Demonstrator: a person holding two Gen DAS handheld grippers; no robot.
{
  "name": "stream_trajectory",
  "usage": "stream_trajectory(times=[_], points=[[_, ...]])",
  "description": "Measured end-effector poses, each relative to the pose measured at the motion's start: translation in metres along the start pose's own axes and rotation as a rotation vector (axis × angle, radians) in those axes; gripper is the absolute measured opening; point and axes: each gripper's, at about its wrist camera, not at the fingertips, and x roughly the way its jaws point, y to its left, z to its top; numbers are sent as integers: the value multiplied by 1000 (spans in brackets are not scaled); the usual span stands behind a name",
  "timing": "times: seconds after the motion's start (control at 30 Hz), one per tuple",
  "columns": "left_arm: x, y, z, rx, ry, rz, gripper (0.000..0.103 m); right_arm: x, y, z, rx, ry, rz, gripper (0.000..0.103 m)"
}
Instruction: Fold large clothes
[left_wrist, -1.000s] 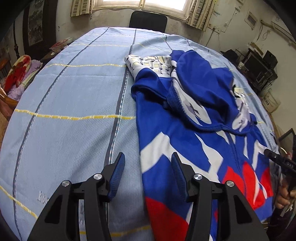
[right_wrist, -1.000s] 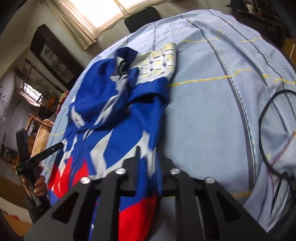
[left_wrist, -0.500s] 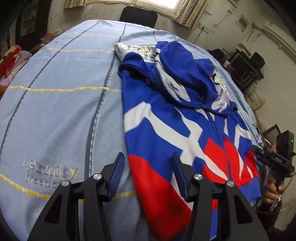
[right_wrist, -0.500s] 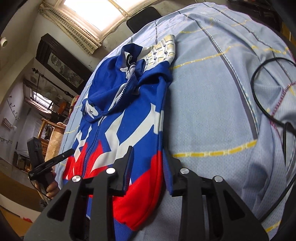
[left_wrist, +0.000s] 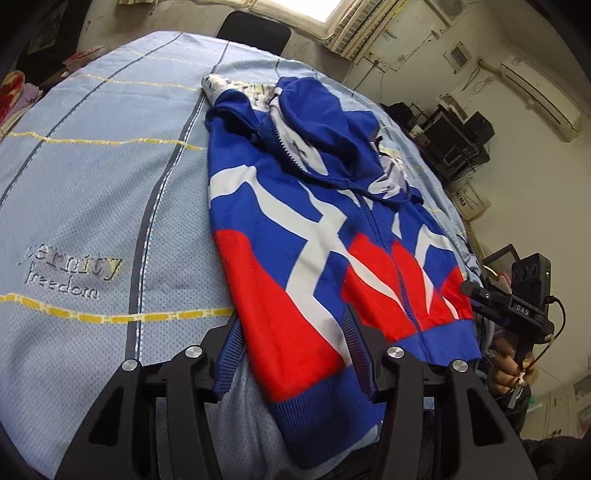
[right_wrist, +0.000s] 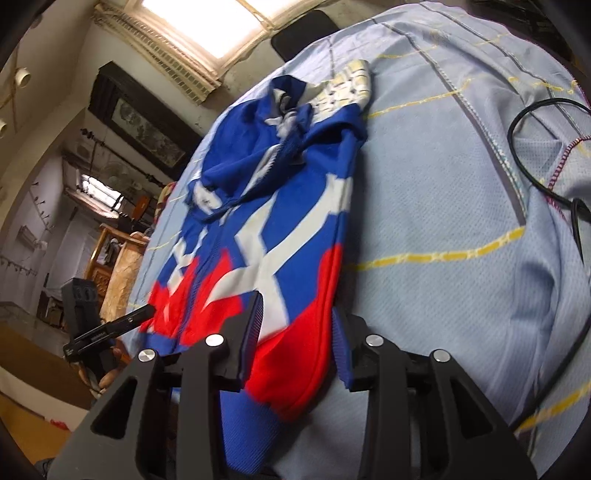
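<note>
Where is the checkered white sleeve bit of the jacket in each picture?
Left wrist view: the checkered sleeve is at the top, a little left of middle, at the far end of the jacket.
Right wrist view: the same sleeve is at the top, right of middle, again at the jacket's far end.
Shared landmark: the black chair back behind the table, under the window.

Soft knit hoodie (left_wrist: 295, 236) with ribbed hem lies on a matt mesh-textured bedsheet (left_wrist: 92, 192).
</note>
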Motion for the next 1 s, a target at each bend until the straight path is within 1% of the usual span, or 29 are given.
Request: stream_trajectory(times=[0.07,0.17,0.37,0.5,0.6,0.77,0.9,1.0], points=[[-5,-4,-2,18,-17,-14,52,-5,5,-6,-20,-3,9,35],[-5,-9,-4,32,-21,-41,52,-10,9,-13,-31,-1,23,35],[1,-15,-12,59,-2,-22,52,-10,11,-25,-40,20,28,35],[-1,-15,-18,62,-2,-35,52,-14,14,-33,-59,31,35,35],[-8,-16,-24,75,-19,-45,52,-15,19,-39,-92,41,33,35],[-10,-15,-29,87,-22,-63,52,-15,18,-41,-108,39,43,35],[-8,-11,-24,56,-26,-94,52,-12,16,-40,-101,34,68,35],[-8,-12,-26,63,-28,-79,48,-12,16,-42,-109,27,73,36]])
